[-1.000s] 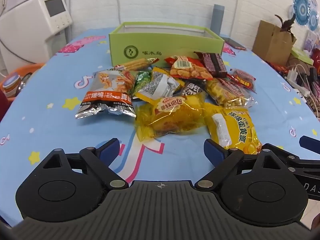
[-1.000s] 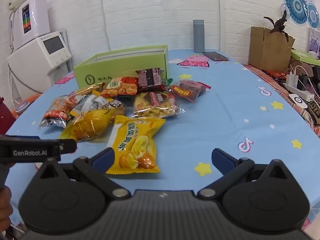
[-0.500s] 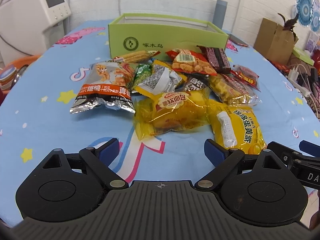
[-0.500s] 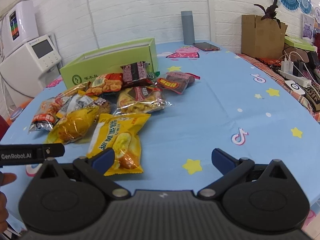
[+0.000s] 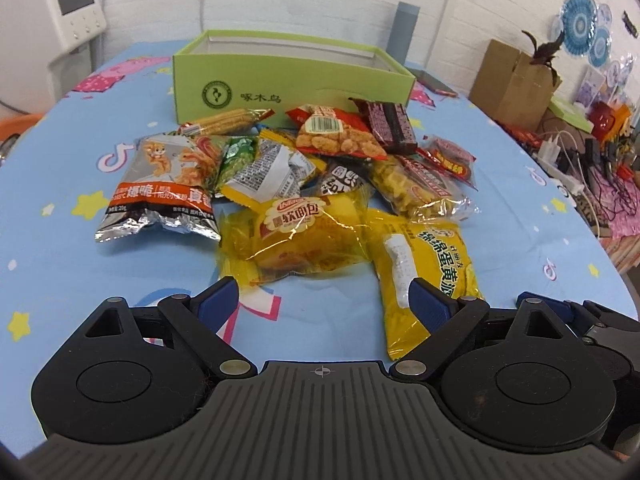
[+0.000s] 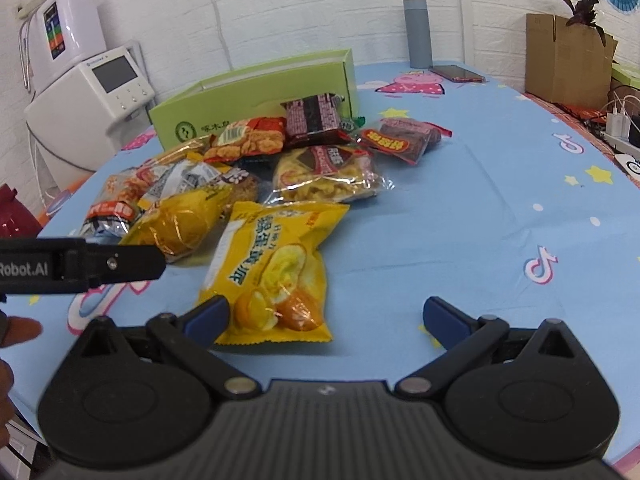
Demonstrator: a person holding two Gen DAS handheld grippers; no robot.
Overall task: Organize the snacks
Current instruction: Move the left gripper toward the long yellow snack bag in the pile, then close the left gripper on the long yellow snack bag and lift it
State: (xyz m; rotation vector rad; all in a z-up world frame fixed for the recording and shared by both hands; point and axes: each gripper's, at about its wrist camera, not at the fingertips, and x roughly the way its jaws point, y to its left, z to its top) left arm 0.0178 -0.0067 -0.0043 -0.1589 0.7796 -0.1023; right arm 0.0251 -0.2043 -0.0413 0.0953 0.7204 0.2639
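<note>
The tabletop (image 5: pixel 52 248) is covered by a light blue cloth printed with yellow stars, pink cartoon pigs and music-note logos; a white brick wall closes the room behind it. A pile of snack packets (image 5: pixel 304 184) lies in the middle of the cloth, touching and overlapping one another, just in front of an open green box (image 5: pixel 288 80); the nearest packets are a yellow bread pack (image 5: pixel 296 240) and a yellow egg-yolk pie bag (image 6: pixel 276 264), side by side. Behind the box stand a grey cylinder (image 6: pixel 418 34) and a phone (image 6: pixel 456 73) lying flat; a white appliance with a screen (image 6: pixel 108 92) sits off the left edge, and a cardboard carton (image 6: pixel 568 60) with a dark plant stands to the right, beside a tangle of cables (image 5: pixel 596 156). The left gripper (image 5: pixel 324 300) hovers low before the pile, jaws wide and holding nothing; the right gripper (image 6: pixel 324 314) hovers likewise, jaws wide and bare, the pie bag between its fingertips in the view.
</note>
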